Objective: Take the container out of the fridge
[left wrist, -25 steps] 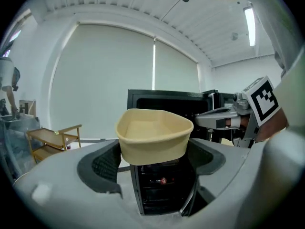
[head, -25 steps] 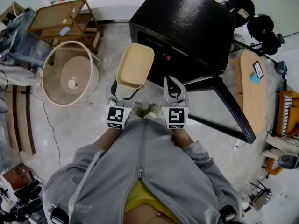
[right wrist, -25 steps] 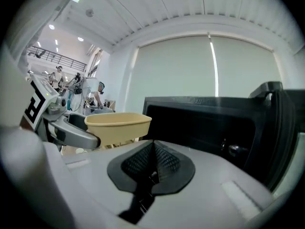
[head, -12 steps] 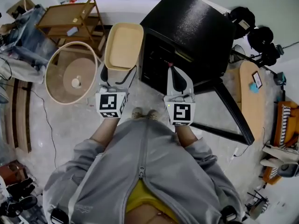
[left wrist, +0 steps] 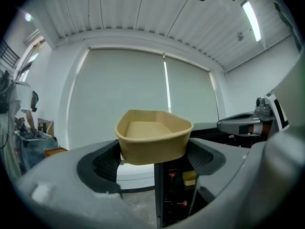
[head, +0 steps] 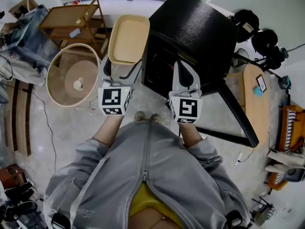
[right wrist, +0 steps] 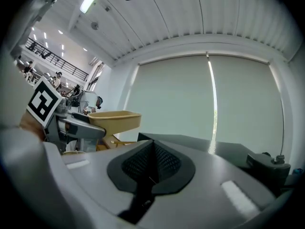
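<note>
**Container [head: 128, 38] lifted higher, outside the fridge [head: 200, 27]**

Both grippers have risen since a second ago. The left gripper [head: 119, 73] clamps the tan container's near end between wide-spread jaws, and the container juts ahead of its tips. Just right of it, the right gripper [head: 182, 66] is clenched and empty, facing the fridge.

**A:** How's the light?

**B:** Bright and even. A ceiling tube [left wrist: 251, 20] glows in the left gripper view, and the pale blind [left wrist: 143, 94] behind it is softly backlit.

**A:** Any glare?

**B:** A speckled sheen on the black fridge [head: 200, 23] top in the head view. Its open inside stays dark.

**A:** Sharpness?

**B:** The container [left wrist: 153, 136] is crisp and the nearest foreground is soft. Every view bulges at the edges, and both gripper views have black corners.
</note>
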The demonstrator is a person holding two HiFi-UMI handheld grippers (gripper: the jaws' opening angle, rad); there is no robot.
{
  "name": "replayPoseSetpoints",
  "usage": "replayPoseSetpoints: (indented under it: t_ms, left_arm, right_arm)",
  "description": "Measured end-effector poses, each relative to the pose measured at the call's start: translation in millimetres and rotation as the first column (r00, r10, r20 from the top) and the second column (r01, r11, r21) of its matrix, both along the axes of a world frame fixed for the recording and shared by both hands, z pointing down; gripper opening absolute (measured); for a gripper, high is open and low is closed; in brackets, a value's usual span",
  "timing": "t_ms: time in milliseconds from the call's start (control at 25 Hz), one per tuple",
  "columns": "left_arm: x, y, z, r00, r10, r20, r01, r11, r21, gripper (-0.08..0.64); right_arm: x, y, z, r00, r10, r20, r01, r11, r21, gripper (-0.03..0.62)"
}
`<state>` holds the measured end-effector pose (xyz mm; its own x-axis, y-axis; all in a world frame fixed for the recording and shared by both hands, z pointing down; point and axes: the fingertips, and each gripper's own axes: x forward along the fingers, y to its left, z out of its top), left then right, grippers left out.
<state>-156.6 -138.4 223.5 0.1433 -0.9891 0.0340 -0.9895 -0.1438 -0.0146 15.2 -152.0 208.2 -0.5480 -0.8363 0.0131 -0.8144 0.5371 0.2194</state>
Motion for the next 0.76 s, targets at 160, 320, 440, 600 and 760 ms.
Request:
replayPoseSetpoints:
  t_ms: [160, 320, 440, 600, 760]
  left_arm:
    - [3, 0, 2, 1.000, 0.006, -0.012, -0.006, 1.000, -0.002, 0.446]
    - [7, 1, 0, 1.000, 0.011, -0.010, -0.011, 1.000, 0.001, 0.446]
    - [9, 3, -1, 1.000, 0.015, -0.010, -0.015, 1.000, 0.001, 0.446]
    - [9, 7, 0, 1.000, 0.015, -0.014, -0.015, 1.000, 0.004, 0.446]
    - [11, 10, 2, 1.000, 0.014, -0.023, -0.014, 1.000, 0.003, 0.448]
  right_arm:
    - [5, 2, 1, 1.000, 0.004, -0.003, -0.004, 1.000, -0.009, 0.000]
    - [11, 2, -1, 1.000, 0.011, 0.000, -0.011, 1.000, -0.009, 0.000]
    - [12, 4, -1, 1.000, 0.014, -0.001, -0.014, 1.000, -0.009, 0.000]
    - [13, 6, -1, 1.000, 0.019, 0.000, -0.019, 1.000, -0.008, 0.000]
    - [17, 8, 1, 1.000, 0.026, -0.001, -0.026, 1.000, -0.010, 0.000]
